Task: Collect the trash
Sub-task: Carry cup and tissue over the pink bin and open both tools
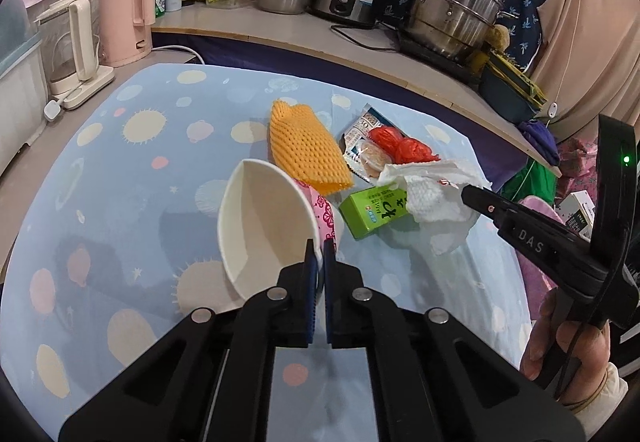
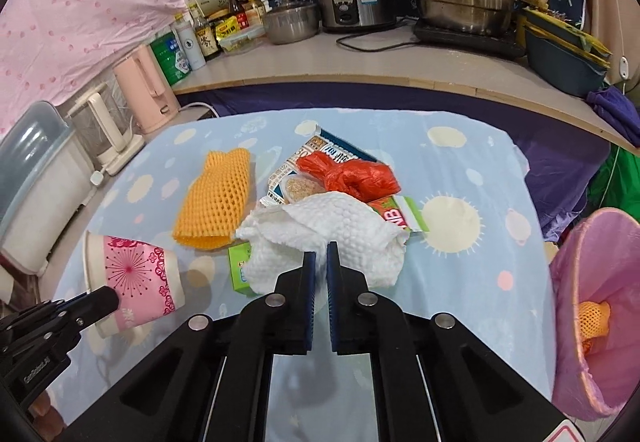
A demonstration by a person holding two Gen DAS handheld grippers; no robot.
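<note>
Both grippers have a grip: the left gripper (image 1: 319, 248) has its fingers clenched on the rim of the pink paper cup (image 2: 136, 276), the right gripper (image 2: 320, 252) on the white paper towel (image 2: 332, 234) near the counter's (image 2: 472, 274) middle. Each load should lift clear of the remaining litter, then swing to the pink bin (image 2: 596, 322) at the right without loosening.

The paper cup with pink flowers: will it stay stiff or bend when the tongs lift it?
The paper cup probably bends: in the left wrist view its rim already looks squeezed oval where the left tongs pinch it. It looks empty, so likely light. Set down sideways, it may roll.
</note>
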